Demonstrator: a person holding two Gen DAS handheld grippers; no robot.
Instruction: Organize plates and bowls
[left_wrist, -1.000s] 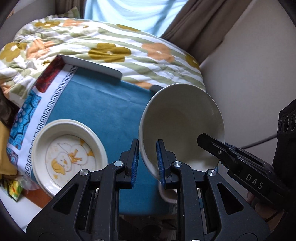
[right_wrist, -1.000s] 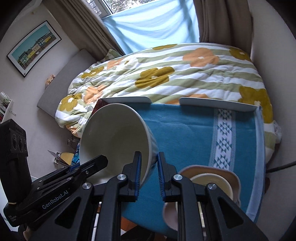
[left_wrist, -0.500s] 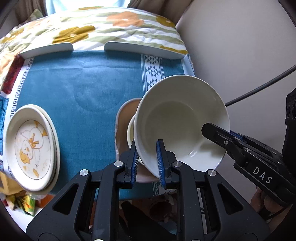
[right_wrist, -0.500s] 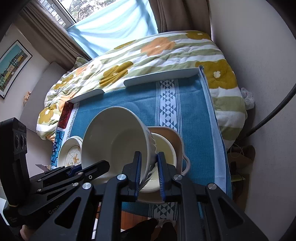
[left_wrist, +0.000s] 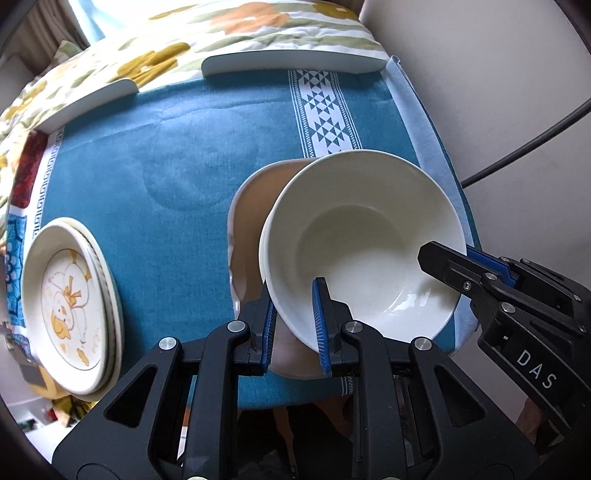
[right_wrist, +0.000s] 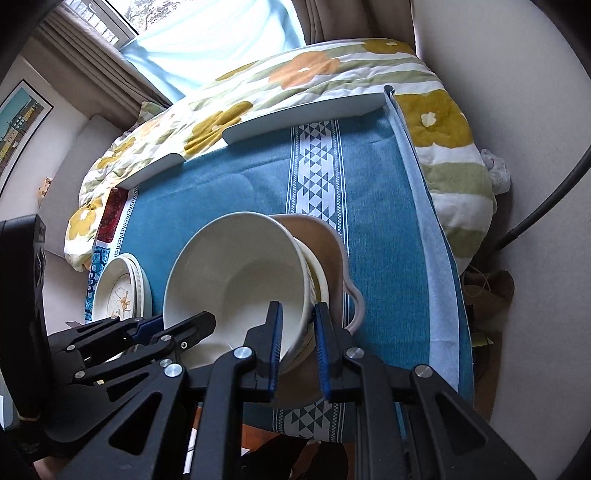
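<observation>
A large cream bowl (left_wrist: 365, 243) is held by both grippers at once. My left gripper (left_wrist: 293, 317) is shut on its near-left rim. My right gripper (right_wrist: 297, 336) is shut on its near-right rim; it also shows at the right of the left wrist view (left_wrist: 461, 266). The bowl (right_wrist: 236, 280) sits low inside a smaller cream bowl (right_wrist: 319, 275) that rests in a tan handled dish (right_wrist: 328, 243). The dish also shows in the left wrist view (left_wrist: 251, 206). A stack of duck-print plates (left_wrist: 70, 314) lies at the table's left; in the right wrist view (right_wrist: 120, 291) it is behind the left gripper.
The table is covered by a blue patterned cloth (left_wrist: 177, 147) with white rails (left_wrist: 291, 62) at its far edge. A flowered quilt (right_wrist: 314, 70) lies behind. A wall (left_wrist: 498, 74) and a black cable (left_wrist: 524, 147) are close on the right.
Both grippers have carried the large bowl rightward and down. It was tilted above the cloth; now it is nearly level over the small bowl in the tan dish.
</observation>
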